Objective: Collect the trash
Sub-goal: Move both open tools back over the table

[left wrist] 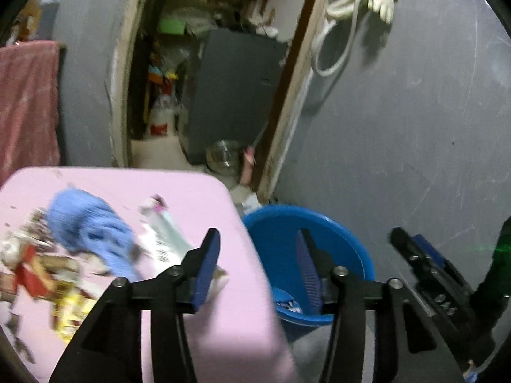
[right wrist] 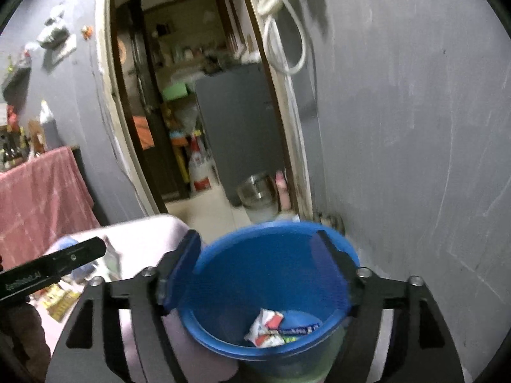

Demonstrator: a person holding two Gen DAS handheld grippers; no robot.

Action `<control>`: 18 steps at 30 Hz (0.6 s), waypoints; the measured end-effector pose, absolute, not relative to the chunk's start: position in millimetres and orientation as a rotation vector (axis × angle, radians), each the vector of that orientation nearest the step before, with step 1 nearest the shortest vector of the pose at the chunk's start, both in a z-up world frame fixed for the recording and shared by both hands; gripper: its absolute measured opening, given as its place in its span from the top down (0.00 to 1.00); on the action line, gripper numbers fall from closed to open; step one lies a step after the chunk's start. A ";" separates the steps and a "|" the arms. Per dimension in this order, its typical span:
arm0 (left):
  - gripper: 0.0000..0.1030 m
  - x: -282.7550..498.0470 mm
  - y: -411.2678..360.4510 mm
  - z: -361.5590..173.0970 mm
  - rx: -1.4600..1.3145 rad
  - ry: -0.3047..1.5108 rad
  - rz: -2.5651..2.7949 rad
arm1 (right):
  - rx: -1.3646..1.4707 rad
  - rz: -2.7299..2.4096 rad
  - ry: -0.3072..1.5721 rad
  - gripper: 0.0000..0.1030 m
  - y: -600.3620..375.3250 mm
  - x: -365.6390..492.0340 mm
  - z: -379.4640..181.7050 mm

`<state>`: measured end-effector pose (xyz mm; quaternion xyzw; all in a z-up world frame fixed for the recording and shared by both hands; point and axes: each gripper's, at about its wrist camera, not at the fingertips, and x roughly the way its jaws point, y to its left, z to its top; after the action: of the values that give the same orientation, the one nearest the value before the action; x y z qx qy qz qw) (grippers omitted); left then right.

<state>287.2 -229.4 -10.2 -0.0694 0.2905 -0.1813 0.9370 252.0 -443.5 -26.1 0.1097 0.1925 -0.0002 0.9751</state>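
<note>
A blue bucket [left wrist: 278,233] stands on the floor beside a pink table [left wrist: 191,198]. In the right wrist view the bucket [right wrist: 255,274] holds a few crumpled wrappers [right wrist: 274,325]. My right gripper [right wrist: 257,239] is open over the bucket's mouth with nothing between its fingers. My left gripper [left wrist: 258,239] is open too and empty, over the table's right edge and the bucket's rim. On the table lie a blue crumpled piece [left wrist: 92,223], a white packet [left wrist: 163,233] and red and yellow wrappers [left wrist: 38,274].
A grey wall [left wrist: 415,127] rises right behind the bucket. An open doorway ahead shows a steel pot [left wrist: 223,156] on the floor. A pink-red cloth [left wrist: 25,102] hangs at the left. White cable [left wrist: 345,9] hangs high on the wall.
</note>
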 end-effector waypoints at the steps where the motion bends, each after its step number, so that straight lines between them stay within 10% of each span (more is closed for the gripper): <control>1: 0.49 284.0 -222.9 -6.3 -0.143 0.575 -0.365 | 0.214 0.004 0.366 0.26 -438.6 246.5 -19.0; 13: 0.07 227.0 -144.8 48.2 -0.158 0.362 -0.248 | 0.191 0.043 0.159 0.00 -387.0 193.7 40.0; 18: 0.05 205.1 -115.2 58.6 -0.165 0.331 -0.193 | 0.171 0.074 0.128 0.00 -360.5 180.9 55.0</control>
<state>205.1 -115.2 58.6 -0.0820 0.1641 -0.0960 0.9783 180.9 -360.5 55.0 0.0853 0.0640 0.0369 0.9936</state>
